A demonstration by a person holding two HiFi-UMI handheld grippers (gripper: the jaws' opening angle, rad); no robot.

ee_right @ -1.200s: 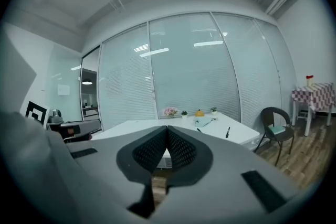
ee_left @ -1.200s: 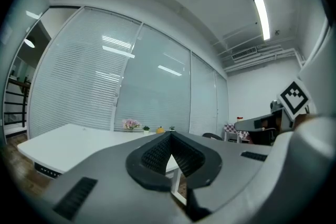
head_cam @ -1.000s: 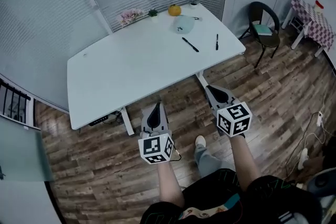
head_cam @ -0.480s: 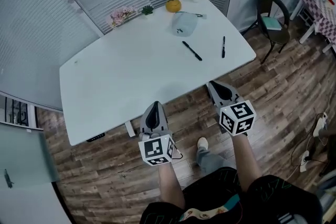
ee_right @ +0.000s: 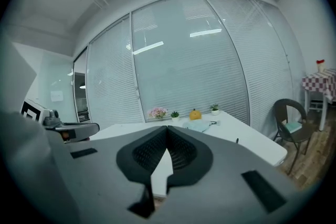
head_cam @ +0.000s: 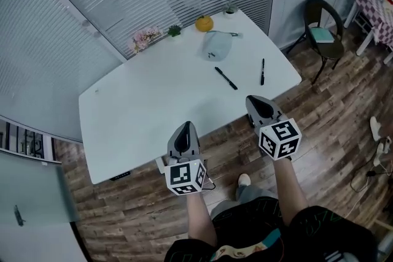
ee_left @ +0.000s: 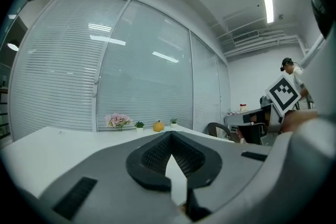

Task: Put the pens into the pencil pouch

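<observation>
Left gripper (head_cam: 185, 126) was closed and empty at the white table's (head_cam: 141, 101) near edge | right gripper (head_cam: 254, 100) was closed and empty at its 3 o'clock | first pen (head_cam: 226, 78) and second pen (head_cam: 262, 71) lay on the table at the right gripper's 12 o'clock | pencil pouch (head_cam: 217, 46) lay at their 11 o'clock

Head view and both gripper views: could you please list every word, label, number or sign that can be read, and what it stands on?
No word or number is readable in any view.
Marker cube on the left claw and marker cube on the right claw: square black-and-white patterns only, no letters.
Pencil pouch: a small dark mark, too small to read.
Pens: any print is too small to tell.
</observation>
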